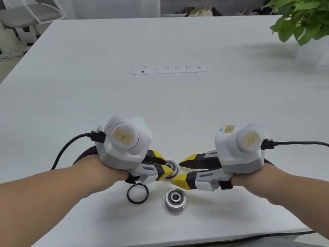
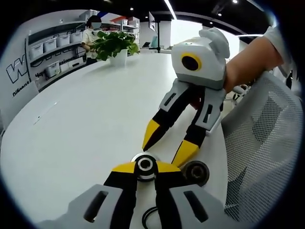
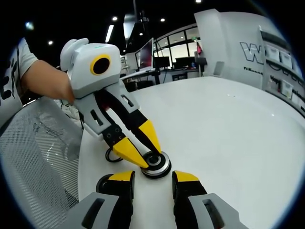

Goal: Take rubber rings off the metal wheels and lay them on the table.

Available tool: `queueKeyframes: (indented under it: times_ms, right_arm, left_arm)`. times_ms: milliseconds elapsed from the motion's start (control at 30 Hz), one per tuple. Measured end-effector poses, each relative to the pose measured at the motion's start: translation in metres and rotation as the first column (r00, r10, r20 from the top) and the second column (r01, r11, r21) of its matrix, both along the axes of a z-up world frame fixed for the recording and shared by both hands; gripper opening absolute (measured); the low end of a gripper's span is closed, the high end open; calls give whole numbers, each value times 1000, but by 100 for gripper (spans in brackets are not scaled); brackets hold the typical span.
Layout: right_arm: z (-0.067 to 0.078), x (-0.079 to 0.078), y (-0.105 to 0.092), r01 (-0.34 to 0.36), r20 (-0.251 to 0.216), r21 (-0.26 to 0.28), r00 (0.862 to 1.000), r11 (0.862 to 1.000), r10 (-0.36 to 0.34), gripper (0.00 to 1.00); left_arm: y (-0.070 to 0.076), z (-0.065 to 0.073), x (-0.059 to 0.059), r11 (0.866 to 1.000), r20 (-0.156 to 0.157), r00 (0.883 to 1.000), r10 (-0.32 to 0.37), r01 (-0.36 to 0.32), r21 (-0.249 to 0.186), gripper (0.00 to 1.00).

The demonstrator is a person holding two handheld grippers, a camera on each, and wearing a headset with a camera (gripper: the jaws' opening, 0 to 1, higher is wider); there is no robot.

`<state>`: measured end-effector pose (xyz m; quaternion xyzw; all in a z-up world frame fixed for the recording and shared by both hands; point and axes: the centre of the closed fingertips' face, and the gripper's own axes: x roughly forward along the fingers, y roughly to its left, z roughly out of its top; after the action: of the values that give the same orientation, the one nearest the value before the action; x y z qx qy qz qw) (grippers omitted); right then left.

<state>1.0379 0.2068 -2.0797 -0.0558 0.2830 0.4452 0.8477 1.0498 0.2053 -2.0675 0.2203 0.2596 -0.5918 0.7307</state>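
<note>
Step in hand (my judgement): stripping the rubber off the wheel held between the two tools, close to the near edge of the table [image 1: 103, 77], about midway along it.

- Left gripper [image 1: 163, 169]: jaws clamped on a small metal wheel [image 2: 145, 165], low over the table. Cannot tell whether the wheel touches the top.
- Loose rubber ring [image 1: 138, 193]: lies flat just nearside of the left gripper, so one is already off.
- Second wheel [image 1: 175, 199]: flat on the table just right of that ring, not touching it. Its dark outer band suggests the rubber is on.
- Right gripper [image 1: 177, 172]: jaws parted, tips close around the held wheel, gripping nothing.

Doing it well:
- Keep the left clamp firm on the metal so the rim is free.
- Work one right tip under the rubber's edge rather than pinching the whole wheel, then peel outward around the rim.
- Rubber should stretch and may spring off, so stay low and it lands on the table.
- Lay it beside the first ring.

Containers:
- White pot [image 1: 314, 51] at the far right corner, holding a leafy green plant [image 1: 300, 20].
- Bins [image 2: 50, 45] on shelves beyond the table, contents too small to tell.
</note>
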Motion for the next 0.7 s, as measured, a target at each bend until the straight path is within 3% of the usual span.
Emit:
queueKeyframes:
  times_ms: [100, 700]
  right_arm:
    - [1, 3, 1, 0, 4, -9, 1000, 1000, 0, 29]
    - [-3, 9, 8, -26, 31, -73, 999, 997, 29, 26]
  left_arm:
    - [1, -2, 1, 1000, 18, 1000, -4, 4, 4, 9]
    - [2, -1, 1, 1000, 21, 1000, 22, -22, 10, 8]
